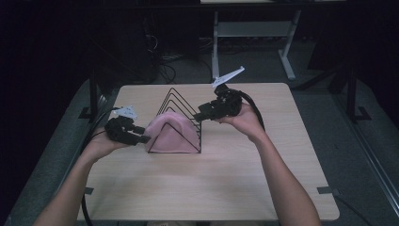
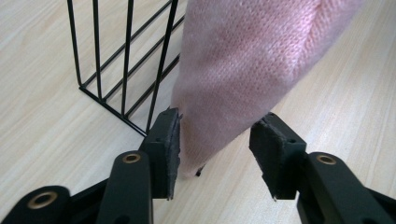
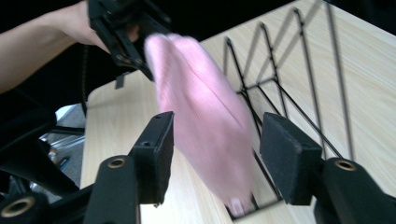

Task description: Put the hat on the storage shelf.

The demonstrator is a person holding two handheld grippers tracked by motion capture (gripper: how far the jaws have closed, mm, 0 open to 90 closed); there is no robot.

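Pink knit cloth [image 1: 170, 133] hangs draped over the near triangles of the wire rack [image 1: 181, 101], mid-table. I have both the left gripper [image 2: 215, 140] and the right gripper [image 3: 215, 154] released, jaws apart around its ends. Risk: a pad snagging the knit drags the cloth off or tips the light rack.

Our left black two-jaw gripper [image 1: 141, 138] at nine o'clock, jaws parted, our right black two-jaw gripper [image 1: 200, 114] at one o'clock, jaws parted, forearms angled inward.
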